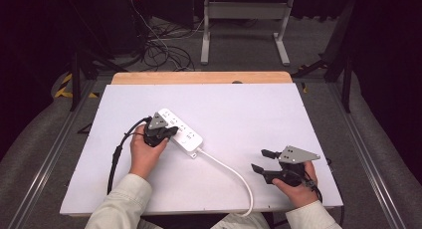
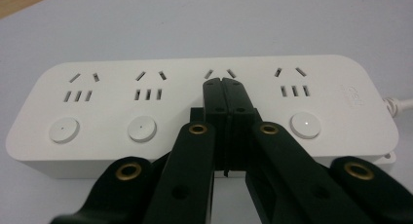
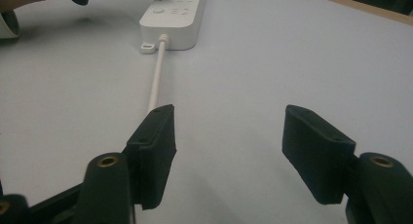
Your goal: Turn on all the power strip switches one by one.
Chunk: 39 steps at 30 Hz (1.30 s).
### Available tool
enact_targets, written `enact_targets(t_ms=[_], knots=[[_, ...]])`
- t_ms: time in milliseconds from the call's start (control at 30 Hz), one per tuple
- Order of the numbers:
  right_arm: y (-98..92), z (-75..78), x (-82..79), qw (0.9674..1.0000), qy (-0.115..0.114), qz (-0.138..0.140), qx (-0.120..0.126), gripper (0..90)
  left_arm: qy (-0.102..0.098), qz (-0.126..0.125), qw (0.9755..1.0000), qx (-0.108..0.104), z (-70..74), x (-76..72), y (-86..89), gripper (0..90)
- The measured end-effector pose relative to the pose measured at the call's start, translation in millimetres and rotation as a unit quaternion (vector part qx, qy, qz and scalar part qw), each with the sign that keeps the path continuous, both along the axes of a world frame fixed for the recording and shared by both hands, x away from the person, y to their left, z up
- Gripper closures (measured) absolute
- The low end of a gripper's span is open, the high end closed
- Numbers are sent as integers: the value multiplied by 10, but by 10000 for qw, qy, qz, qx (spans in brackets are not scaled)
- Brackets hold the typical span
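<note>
Power strip [image 1: 180, 130]: white, 4 outlets w/ a round button under each; lies flat & diagonal on the white worktop [image 1: 249, 119], left of centre. Its cable [image 1: 234, 174] runs off the near end toward the person's edge of the worktop.

Left gripper [image 1: 171, 132]: over the strip; fingers [image 2: 225, 95] pressed together, nothing between them. In the left gripper view the joined tips sit on the strip's top face in the 3rd outlet column, between the socket holes & where that column's button should be. The button itself is hidden under the fingers, so can't say if it's touched.

Why shut: prob. closed fingers make one narrow blunt tip, good for poking a small switch w/o hitting the neighbours [image 2: 142, 129].

Right gripper [image 1: 260, 160]: near-right part of the worktop, well apart from the strip; fingers [image 3: 153, 141] spread wide, holding nothing. Right gripper view looks along the cable toward the strip's end.

Why there: likely parked out of the way, or ready to steady cable/strip if it slides under the push.

Step, as judged: pressing the 3rd switch; the lit dot on the 4th button [image 2: 305, 124] suggests switches get toggled 1 by 1.

Risk: strip unclamped, may skid.
</note>
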State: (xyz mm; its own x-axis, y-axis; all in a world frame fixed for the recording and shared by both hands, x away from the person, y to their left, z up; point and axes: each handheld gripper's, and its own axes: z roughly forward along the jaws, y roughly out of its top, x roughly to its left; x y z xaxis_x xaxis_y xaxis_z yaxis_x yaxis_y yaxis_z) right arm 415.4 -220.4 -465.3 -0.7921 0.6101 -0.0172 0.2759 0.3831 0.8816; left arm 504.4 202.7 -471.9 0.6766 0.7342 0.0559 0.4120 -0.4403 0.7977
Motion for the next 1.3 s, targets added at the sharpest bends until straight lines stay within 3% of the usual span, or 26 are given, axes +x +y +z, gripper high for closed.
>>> enact_targets(t_ms=[433, 633, 767, 1300], knots=[[0, -4, -1, 10000, 4, 1, -28, 377, -70, 6, 9999, 77, -15, 2, 3, 899], [6, -9, 1, 10000, 13, 9, -40, 377, -3, -3, 10000, -31, -32, 7, 21, 899], [6, -9, 0, 10000, 11, 14, -38, 377, -65, -30, 9999, 82, -30, 4, 11, 899], [9, -16, 4, 10000, 36, 11, -21, 376, -105, -38, 9998, 183, -34, -8, -18, 900]])
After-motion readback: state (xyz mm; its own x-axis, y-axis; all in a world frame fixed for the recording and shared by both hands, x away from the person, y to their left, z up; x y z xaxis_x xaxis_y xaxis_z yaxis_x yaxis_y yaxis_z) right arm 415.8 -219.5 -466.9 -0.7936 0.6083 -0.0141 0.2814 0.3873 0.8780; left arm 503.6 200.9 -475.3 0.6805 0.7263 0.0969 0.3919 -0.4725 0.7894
